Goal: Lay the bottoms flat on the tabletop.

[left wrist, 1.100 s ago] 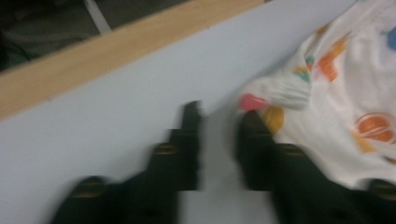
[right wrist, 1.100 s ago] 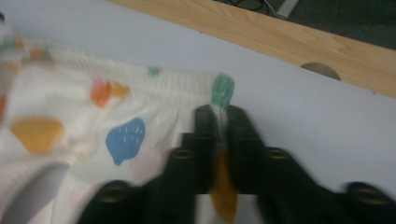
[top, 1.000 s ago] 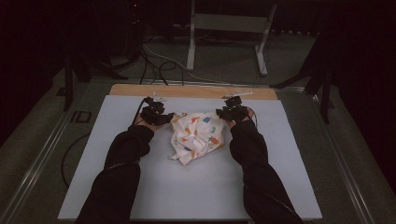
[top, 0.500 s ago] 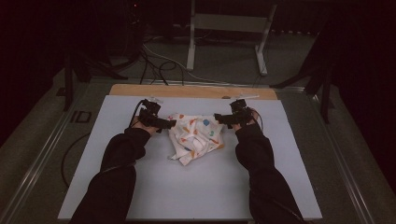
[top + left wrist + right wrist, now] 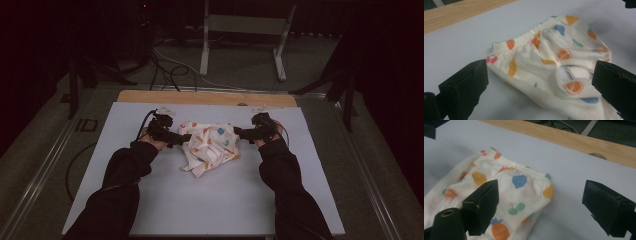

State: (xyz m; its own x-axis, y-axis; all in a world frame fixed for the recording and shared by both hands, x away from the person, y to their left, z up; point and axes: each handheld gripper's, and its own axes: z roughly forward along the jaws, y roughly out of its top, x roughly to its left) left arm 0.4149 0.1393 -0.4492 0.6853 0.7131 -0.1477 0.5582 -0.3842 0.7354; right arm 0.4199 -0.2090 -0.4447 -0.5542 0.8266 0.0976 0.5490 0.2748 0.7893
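Observation:
A small white garment [image 5: 210, 147] with an elastic waistband and a coloured fruit print lies crumpled on the pale table sheet [image 5: 200, 210]. My left gripper [image 5: 184, 139] points at its left edge and my right gripper [image 5: 238, 133] at its right edge. Both have just been opening their jaws, which now stand wide. In the left gripper view the garment [image 5: 549, 57] lies on the sheet ahead of the left gripper [image 5: 540, 75], untouched by its pads. In the right gripper view the garment [image 5: 506, 187] lies ahead and to the left of the right gripper [image 5: 542, 200], apart from its pads.
A wooden strip [image 5: 205, 97] borders the far edge of the sheet. Behind the table stand a metal frame [image 5: 245, 25] and loose cables [image 5: 165, 65] on the floor. Metal rails run along both sides of the table.
Both grippers have let go of the garment and drawn outward, away from each other. Their jaws went from partly closed to wide. The garment has settled onto the sheet.

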